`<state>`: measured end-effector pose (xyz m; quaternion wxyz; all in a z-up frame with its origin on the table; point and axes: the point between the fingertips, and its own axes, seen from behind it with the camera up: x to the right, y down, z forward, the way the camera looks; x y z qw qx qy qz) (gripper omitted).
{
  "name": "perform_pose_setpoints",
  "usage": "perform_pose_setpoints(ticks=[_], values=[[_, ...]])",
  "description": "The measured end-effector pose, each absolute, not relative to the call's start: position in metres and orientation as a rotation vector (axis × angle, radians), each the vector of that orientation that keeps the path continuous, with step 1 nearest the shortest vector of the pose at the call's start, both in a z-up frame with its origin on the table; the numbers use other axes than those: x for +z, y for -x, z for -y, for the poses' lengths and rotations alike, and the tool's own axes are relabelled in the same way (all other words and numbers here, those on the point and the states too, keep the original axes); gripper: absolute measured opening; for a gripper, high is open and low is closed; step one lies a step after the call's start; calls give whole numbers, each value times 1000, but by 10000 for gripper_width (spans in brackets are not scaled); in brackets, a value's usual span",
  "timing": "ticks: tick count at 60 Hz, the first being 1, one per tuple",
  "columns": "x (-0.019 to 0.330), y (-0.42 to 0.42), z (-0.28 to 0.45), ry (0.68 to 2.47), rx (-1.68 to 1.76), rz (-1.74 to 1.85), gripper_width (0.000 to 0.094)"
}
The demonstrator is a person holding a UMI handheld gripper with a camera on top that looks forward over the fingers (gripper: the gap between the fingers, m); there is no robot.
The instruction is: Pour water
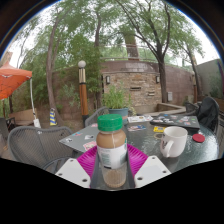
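A bottle [112, 150] with a green cap, a white label and a brownish liquid stands upright between my fingers. My gripper [112, 163] is shut on it, with the magenta pads [88, 160] pressed against both sides. The bottle seems lifted above the table. A white mug [175, 141] stands on the grey patio table [205, 150] to the right, beyond the fingers.
A small red object [198, 137] lies right of the mug. A dark tray [178, 122] with items sits farther back on the table. A metal chair [38, 145] stands to the left. Trees, a stone wall and an orange umbrella [12, 78] are behind.
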<state>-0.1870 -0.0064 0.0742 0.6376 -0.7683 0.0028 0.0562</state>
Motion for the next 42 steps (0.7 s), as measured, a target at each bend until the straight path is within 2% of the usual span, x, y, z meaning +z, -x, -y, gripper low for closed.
perform_pose_setpoints(ticks=[4,5,10,11,14,19,23,29,30,42], values=[[70,191,6,1779,172,7,442],[70,192,7,1779,179,9,408],[68,184,0,1767,182,42,367],[68,186,0,1762,184,49,316],[73,197,7,1767,196,60,290],[71,200,-3,1772,280,60,290],[94,199,-7,1736,338,14,291],[136,196,-11,1699,501,-168,291],[125,186,-24,1698,556,-199,290],[151,147,-45,1607,1151,-752,290]])
